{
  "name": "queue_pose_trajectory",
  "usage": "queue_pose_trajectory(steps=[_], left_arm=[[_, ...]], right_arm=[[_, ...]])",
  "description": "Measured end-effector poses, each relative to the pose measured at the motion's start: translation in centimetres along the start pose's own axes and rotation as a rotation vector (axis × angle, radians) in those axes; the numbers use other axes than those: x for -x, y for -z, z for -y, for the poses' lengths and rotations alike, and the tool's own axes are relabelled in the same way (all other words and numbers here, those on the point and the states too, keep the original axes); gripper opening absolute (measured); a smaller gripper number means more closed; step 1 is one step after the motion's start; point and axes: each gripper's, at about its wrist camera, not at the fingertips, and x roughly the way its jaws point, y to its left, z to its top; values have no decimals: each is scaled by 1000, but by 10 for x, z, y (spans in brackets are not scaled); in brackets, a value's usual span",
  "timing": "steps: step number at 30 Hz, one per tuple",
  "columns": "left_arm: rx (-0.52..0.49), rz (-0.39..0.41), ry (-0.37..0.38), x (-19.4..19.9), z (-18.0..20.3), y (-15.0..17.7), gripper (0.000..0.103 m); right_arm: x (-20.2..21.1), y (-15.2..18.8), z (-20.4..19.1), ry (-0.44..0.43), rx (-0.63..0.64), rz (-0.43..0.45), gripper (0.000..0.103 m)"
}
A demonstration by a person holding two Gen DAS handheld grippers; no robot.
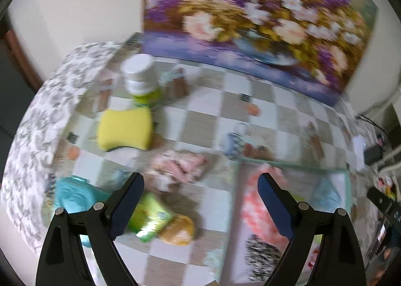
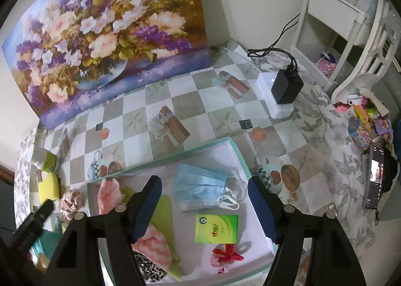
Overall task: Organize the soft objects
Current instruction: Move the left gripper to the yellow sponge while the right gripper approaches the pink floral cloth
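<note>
My right gripper [image 2: 204,182] hangs open over a white tray with a teal rim [image 2: 225,141], nothing between its fingers. In the tray lie a blue face mask [image 2: 200,189], a green tissue pack [image 2: 216,228], a red scrunchie [image 2: 226,256], a pink fluffy cloth [image 2: 109,194], a yellow-green cloth [image 2: 163,213] and a leopard-print piece [image 2: 147,268]. My left gripper [image 1: 200,180] is open and empty above the checkered table, left of the tray's rim [image 1: 288,164]. Below it lie a pink scrunchie [image 1: 180,165], a green packet [image 1: 150,215], an orange pad [image 1: 179,230] and a yellow sponge [image 1: 125,131].
A white bottle with a green label [image 1: 140,78] stands behind the sponge, and a teal object [image 1: 75,193] lies at the left. A flower painting [image 2: 107,35] leans on the back wall. A white box with a black charger [image 2: 283,90], a phone [image 2: 374,180] and small toys [image 2: 363,120] sit at the right.
</note>
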Motion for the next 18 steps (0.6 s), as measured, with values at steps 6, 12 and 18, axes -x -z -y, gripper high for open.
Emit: queue_pose_trajectory(steps=[6,12,18], left_arm=[[127,11,-75,-3,-56,-8,92],[230,26,-109,2,-106,-14,92],[338,38,-143,7,-158,-17,100]], right_arm=[[-9,4,-21,-14,45,-26,75],[-11,9,-50,-20,93,-34,83],[-13,19,-89,-53,155,-51,87]])
